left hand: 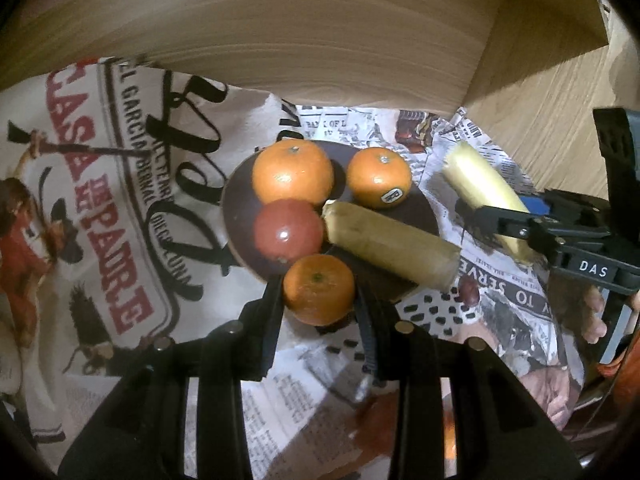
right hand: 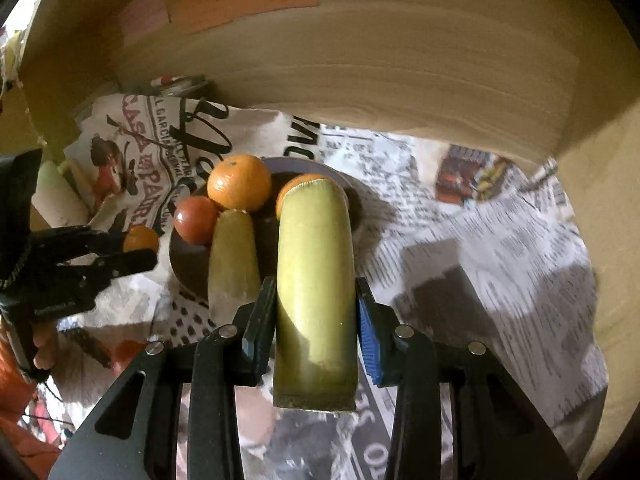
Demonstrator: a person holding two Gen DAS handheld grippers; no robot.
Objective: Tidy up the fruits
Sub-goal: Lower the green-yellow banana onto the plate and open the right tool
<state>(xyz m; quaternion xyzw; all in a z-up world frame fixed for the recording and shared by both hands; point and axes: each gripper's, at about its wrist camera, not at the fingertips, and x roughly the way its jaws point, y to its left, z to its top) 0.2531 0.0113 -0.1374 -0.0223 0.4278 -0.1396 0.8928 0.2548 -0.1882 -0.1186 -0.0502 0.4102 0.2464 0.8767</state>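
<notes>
The left gripper (left hand: 320, 300) is clamping a small orange mandarin (left hand: 319, 289) between its jaws, at the near rim of the dark round plate (left hand: 240, 216); whether the fruit is resting on the rim cannot be told. The right gripper (right hand: 316, 320) is gripping a yellow-green cut banana section (right hand: 316, 280) along its length, holding it just short of the plate.

Beyond the grippers, the plate is carrying a duller olive banana section (left hand: 390, 246), a glossy red tomato-like fruit (left hand: 288, 230) and two further orange mandarins (left hand: 294, 170), one bearing a sticker (left hand: 391, 195).

Judgement: the gathering is appearing well advanced; four items are sitting on the plate and the two gripped pieces are remaining to be set down.

The right wrist view is showing a lidded jar (right hand: 180, 84) and pale cylinders (right hand: 60, 196) at far left, absent from the left view. The left view alone is showing the sticker and the printed cloth (left hand: 100, 200) clearly.
</notes>
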